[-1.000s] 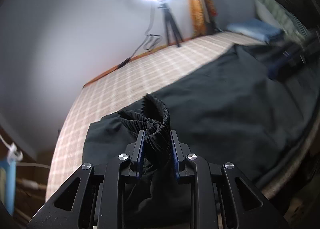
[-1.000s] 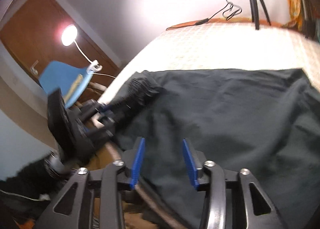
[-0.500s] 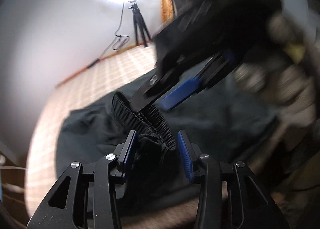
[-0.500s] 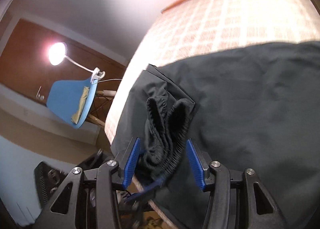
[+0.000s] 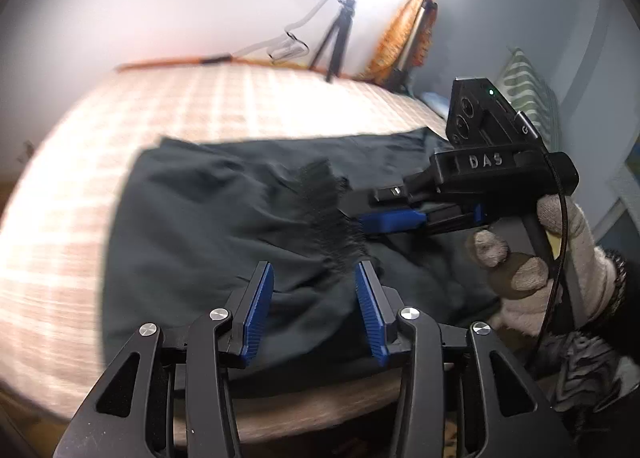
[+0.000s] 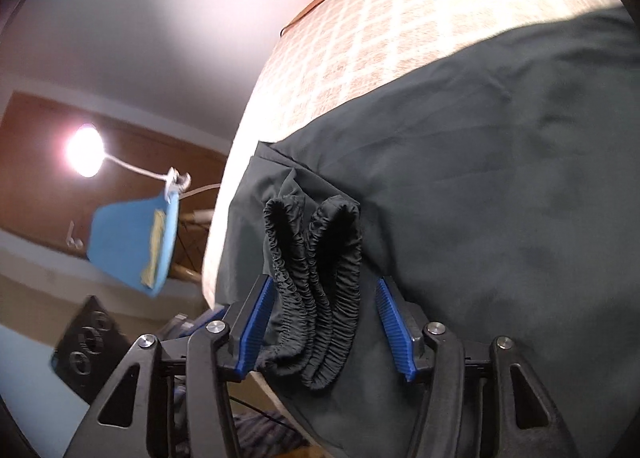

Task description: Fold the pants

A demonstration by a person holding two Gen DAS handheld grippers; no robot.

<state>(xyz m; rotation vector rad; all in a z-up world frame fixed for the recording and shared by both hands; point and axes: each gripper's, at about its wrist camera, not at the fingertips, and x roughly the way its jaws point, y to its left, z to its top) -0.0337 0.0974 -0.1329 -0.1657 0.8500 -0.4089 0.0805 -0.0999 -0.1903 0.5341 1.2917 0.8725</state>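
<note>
Dark pants (image 5: 208,230) lie spread on a checked bed (image 5: 200,110). Their gathered elastic waistband (image 6: 316,290) stands bunched in folds near the bed's front edge. My left gripper (image 5: 314,310) is open and empty, just short of the waistband (image 5: 328,214). My right gripper (image 6: 324,326) has its jaws wide apart on both sides of the waistband, not pinching it. In the left wrist view the right gripper (image 5: 384,218) comes in from the right with a gloved hand (image 5: 560,258) behind it, its blue finger at the waistband.
A ring light on a tripod (image 5: 340,38) stands behind the bed. A blue chair (image 6: 136,242) and a clip lamp (image 6: 84,150) stand left of the bed. A striped pillow (image 5: 528,98) lies at the far right.
My left gripper has let go of the waistband and drawn back, open. My right gripper has moved in from the side and now straddles the waistband.
</note>
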